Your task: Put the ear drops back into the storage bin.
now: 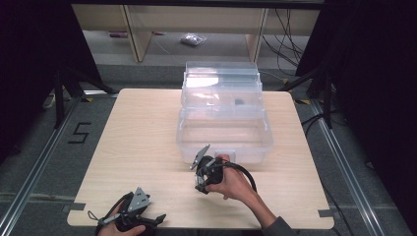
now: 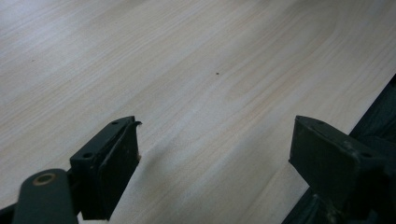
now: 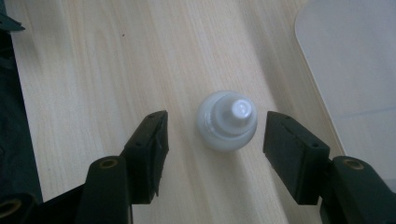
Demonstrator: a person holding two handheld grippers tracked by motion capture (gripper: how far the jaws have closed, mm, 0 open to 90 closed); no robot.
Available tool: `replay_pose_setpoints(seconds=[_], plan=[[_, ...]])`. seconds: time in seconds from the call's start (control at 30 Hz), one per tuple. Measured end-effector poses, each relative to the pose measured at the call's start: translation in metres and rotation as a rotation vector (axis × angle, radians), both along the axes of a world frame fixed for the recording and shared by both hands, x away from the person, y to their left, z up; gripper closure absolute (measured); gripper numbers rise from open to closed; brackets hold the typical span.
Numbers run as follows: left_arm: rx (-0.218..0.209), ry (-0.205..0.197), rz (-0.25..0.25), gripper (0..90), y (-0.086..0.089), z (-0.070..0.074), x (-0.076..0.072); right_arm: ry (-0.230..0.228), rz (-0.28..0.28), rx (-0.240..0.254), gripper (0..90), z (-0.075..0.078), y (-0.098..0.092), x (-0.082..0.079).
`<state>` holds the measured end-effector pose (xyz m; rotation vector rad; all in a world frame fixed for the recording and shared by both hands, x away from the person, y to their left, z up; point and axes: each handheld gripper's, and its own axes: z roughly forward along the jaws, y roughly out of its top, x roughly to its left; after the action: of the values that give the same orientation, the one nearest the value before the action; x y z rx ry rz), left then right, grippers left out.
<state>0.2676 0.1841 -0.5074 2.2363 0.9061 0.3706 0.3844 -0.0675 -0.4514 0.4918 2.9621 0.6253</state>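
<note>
At the near left edge of the pale wooden surface (image 1: 142,137), the left claw (image 2: 215,154) rests with its jaws spread wide over bare wood. Farther right, the right claw (image 3: 212,140) points down with its jaws half spread around a small white plastic bottle (image 3: 227,120) standing upright, neither pad touching it. Just beyond sits a clear plastic storage box (image 1: 223,130), open.

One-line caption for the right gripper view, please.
Right gripper pointing down, jaws open either side of a small white bottle upright on the wooden table.
</note>
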Motion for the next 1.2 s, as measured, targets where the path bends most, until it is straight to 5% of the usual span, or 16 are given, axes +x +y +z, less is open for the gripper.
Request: replay_pose_setpoints(seconds=[0.03, 0.23, 0.3, 0.43, 0.87, 0.97, 1.2], plan=[[0.037, 0.003, -0.023, 15.1, 0.0024, 0.0017, 0.0009, 0.007, 0.0, 0.004, 41.7, -0.0006, 0.0007, 0.0003], [-0.005, 0.001, 0.016, 15.1, -0.0008, -0.0008, -0.0002, 0.001, 0.014, -0.012, 43.0, -0.0027, 0.004, 0.0016], [0.0, 0.002, 0.012, 15.1, -0.0004, -0.0005, -0.0002, 0.021, -0.037, -0.031, 43.6, -0.0019, 0.0047, -0.0012], [0.001, -0.004, 0.009, 15.1, -0.0007, -0.0005, -0.0001, -0.003, -0.012, -0.025, 45.0, -0.0044, 0.005, 0.0031], [0.004, -0.007, 0.005, 15.1, -0.0005, -0.0002, 0.0001, 0.017, -0.027, -0.043, 50.8, -0.01, 0.0076, 0.006], [0.002, -0.008, 0.005, 15.1, -0.0005, -0.0002, 0.0, 0.0, -0.007, -0.04, 59.9, -0.0094, 0.0082, 0.005], [0.019, 0.012, -0.014, 15.1, 0.0013, 0.0009, 0.0002, -0.048, 0.02, -0.043, 60.0, -0.0022, 0.008, 0.0024]])
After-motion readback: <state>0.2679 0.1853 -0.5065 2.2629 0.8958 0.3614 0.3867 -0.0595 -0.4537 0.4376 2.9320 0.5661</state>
